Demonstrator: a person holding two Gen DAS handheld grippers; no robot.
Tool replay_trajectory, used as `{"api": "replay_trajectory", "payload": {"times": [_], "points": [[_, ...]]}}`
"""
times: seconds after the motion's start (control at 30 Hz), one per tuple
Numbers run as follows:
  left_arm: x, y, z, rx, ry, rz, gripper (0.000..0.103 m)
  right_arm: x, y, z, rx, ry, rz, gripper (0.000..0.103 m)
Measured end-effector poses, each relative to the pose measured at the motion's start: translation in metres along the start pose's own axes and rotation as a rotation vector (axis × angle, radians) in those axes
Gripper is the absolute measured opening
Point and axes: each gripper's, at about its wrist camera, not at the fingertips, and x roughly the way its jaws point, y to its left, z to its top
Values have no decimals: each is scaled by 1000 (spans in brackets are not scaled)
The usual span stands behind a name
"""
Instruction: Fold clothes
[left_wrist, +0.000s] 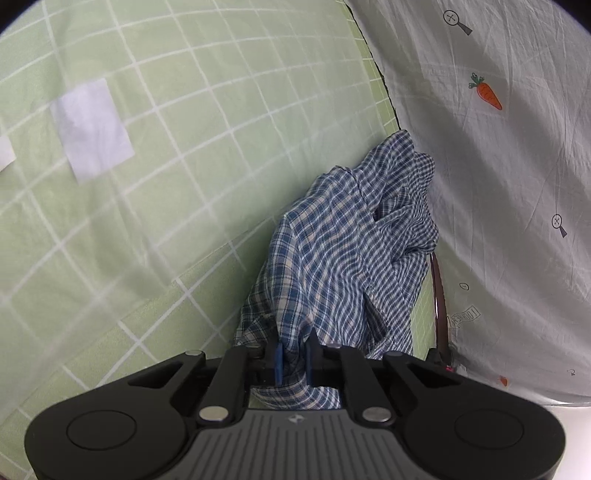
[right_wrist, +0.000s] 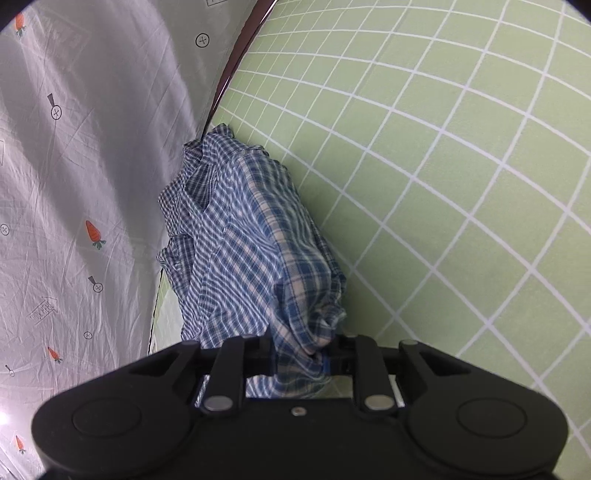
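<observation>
Your working surface is the green checked sheet (left_wrist: 155, 236), and its boundary runs close by: in the left wrist view a dark rim (left_wrist: 439, 295) marks its edge on the right, with the white carrot-print sheet (left_wrist: 498, 166) beyond it. In the right wrist view the same rim (right_wrist: 236, 59) curves up on the left and the white sheet (right_wrist: 81, 166) lies past it. The wide open room on the green sheet lies to the left of your left gripper and to the right of your right gripper (right_wrist: 300, 356). A pale white patch (left_wrist: 92, 129) sits on the green sheet, well apart from the cloth.

The blue plaid shirt (left_wrist: 343, 251) lies bunched in a ridge right along that rim, running away from both grippers toward the far edge. Your left gripper (left_wrist: 293, 356) has its blue pads (left_wrist: 279, 360) nearly together, pinching a fold of the shirt at its near end. Your right gripper is likewise closed down on a thicker bunch of the shirt (right_wrist: 266, 251), with cloth filling the gap between the fingers and spilling back under them.
</observation>
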Motion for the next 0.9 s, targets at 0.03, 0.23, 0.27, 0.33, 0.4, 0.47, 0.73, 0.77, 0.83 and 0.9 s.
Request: {"api": "replay_trajectory", "payload": {"times": [0.03, 0.23, 0.27, 0.33, 0.4, 0.47, 0.73, 0.77, 0.83, 0.9], "points": [[-4, 2, -6, 1, 8, 3, 11, -7, -4, -3, 8, 1, -2, 21], [-25, 22, -36, -16, 72, 32, 11, -47, -31, -26, 39, 20, -36, 21], [-28, 25, -40, -24, 86, 37, 11, -54, -35, -29, 48, 26, -44, 21], [-36, 31, -48, -45, 107, 45, 11, -67, -42, -36, 68, 37, -62, 21], [-43, 37, -55, -60, 125, 48, 11, -77, -46, -41, 80, 51, -77, 21], [-50, 38, -60, -55, 131, 52, 11, -87, -49, -43, 97, 70, -81, 21], [-62, 26, -58, -92, 127, -29, 11, -99, -42, -36, 151, 99, -39, 22], [-63, 22, -57, -89, 126, -40, 11, -99, -39, -34, 162, 101, -31, 22], [-62, 15, -54, -104, 123, -63, 10, -101, -34, -29, 176, 105, -12, 22], [-61, 11, -51, -158, 134, -96, 9, -102, -29, -23, 196, 109, 5, 22]]}}
